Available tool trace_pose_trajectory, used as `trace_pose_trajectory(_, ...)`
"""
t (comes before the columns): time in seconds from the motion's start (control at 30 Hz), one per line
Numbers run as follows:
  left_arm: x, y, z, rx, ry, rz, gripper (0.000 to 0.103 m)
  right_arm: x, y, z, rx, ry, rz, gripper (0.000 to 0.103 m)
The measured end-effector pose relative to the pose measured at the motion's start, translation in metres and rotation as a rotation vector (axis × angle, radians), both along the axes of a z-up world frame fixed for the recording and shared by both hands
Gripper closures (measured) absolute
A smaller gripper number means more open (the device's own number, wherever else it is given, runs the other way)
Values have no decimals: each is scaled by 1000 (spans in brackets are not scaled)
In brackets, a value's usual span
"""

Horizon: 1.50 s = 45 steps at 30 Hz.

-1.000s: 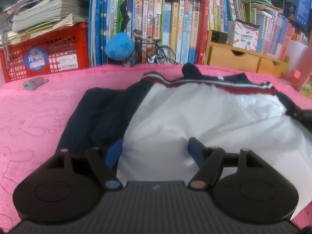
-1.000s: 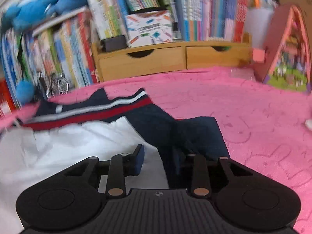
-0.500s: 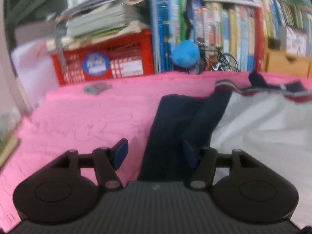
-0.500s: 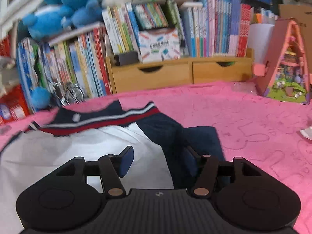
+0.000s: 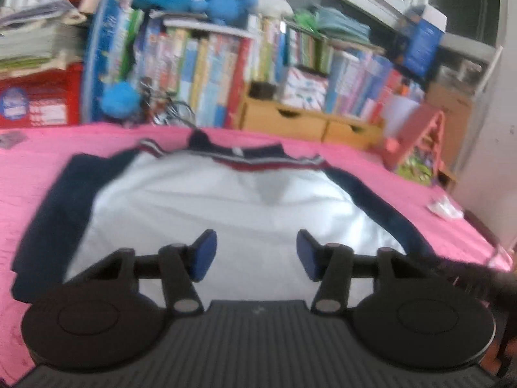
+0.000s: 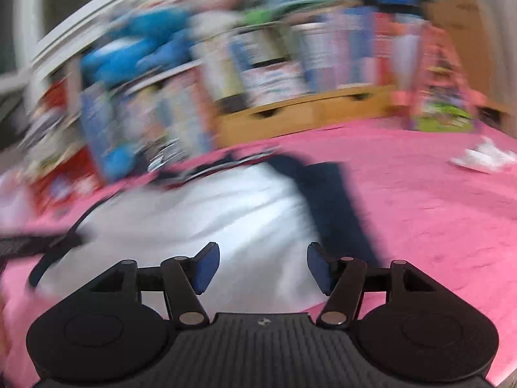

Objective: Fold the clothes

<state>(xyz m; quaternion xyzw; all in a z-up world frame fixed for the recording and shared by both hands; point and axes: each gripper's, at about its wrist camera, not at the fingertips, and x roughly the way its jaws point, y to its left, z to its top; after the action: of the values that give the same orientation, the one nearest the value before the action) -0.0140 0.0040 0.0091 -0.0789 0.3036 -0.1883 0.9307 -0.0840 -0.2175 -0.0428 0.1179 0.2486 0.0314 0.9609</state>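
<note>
A white shirt [image 5: 226, 200] with navy sleeves and a red-and-white striped collar lies flat on the pink cover [image 5: 38, 148]. In the left wrist view its navy sleeves run down the left [image 5: 55, 213] and right [image 5: 371, 203] edges. My left gripper [image 5: 257, 252] hovers over the near part of the white body, jaws closing with nothing pinched between them. In the blurred right wrist view my right gripper [image 6: 263, 266] stands open above the shirt [image 6: 210, 213], beside the right navy sleeve [image 6: 329, 200], and holds nothing.
Packed bookshelves, wooden drawers [image 5: 290, 119], a red crate [image 5: 38, 97] and a blue plush ball [image 5: 119, 98] line the far edge. A pink toy house [image 5: 420, 142] and a crumpled white scrap [image 5: 444, 208] sit at the right. A dark cable [image 6: 51, 252] trails at the shirt's left.
Both grippers have drawn back from the shirt, so more of it shows. The left swung out over the left sleeve, then back to the middle, its jaws narrowing. The right jaws widened.
</note>
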Motion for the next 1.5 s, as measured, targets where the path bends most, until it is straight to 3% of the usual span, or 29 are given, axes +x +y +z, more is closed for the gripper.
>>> trace_pose_trajectory(0.1, 13, 7, -4, -53, 130, -32, 77, 3, 45, -2, 4, 10, 84, 55)
trace_pose_trajectory(0.17, 23, 10, -5, -58, 205, -51, 81, 11, 70, -7, -2, 42, 119, 63)
trace_pose_trajectory(0.37, 38, -10, -10, 34, 317, -143, 81, 25, 106, -12, -85, 78, 70, 72)
trace_pose_trajectory(0.47, 46, -25, -17, 87, 393, -199, 81, 29, 107, -15, -84, 100, 57, 79)
trace_pose_trajectory(0.6, 62, -41, -25, 150, 472, -217, 81, 30, 109, -21, -82, 118, 51, 80)
trace_pose_trajectory(0.83, 81, -61, -24, 251, 449, -160, 83, 30, 110, -21, -82, 112, 46, 80)
trace_pose_trajectory(1.0, 104, -60, -18, 209, 526, -105, 83, 29, 109, -21, -77, 112, 47, 80)
trace_pose_trajectory(1.17, 96, -62, -15, 182, 603, -92, 74, 29, 106, -20, -62, 110, 52, 80)
trace_pose_trajectory(1.5, 102, -74, -16, 269, 511, -90, 73, 30, 107, -20, -66, 111, 50, 80)
